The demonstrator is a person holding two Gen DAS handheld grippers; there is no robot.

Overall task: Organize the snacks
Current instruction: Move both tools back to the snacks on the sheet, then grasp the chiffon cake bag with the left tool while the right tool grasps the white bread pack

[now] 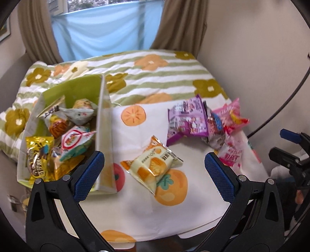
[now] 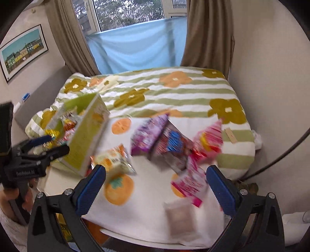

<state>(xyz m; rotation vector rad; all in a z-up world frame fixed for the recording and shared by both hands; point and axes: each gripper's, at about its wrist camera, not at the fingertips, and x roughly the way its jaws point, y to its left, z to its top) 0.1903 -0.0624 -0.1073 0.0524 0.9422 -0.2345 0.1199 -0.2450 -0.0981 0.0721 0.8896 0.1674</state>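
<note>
Flowered striped blanket (image 1: 155, 77); brown curtains (image 2: 205, 33); framed picture (image 2: 23, 50) on wall.

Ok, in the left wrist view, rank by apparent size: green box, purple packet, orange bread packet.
1. Green box, clearly largest.
2-3. Purple packet and orange bread packet look alike; the bread packet lies nearer the camera, so unranked.

Beige walls (image 2: 261, 58) close in a daylit window (image 2: 127, 13) hung with a pale blue cloth (image 2: 135, 50) between brown curtains (image 2: 207, 34), a framed picture (image 2: 23, 50) on the left wall, above a flower-patterned striped quilt (image 2: 174, 93)
</note>
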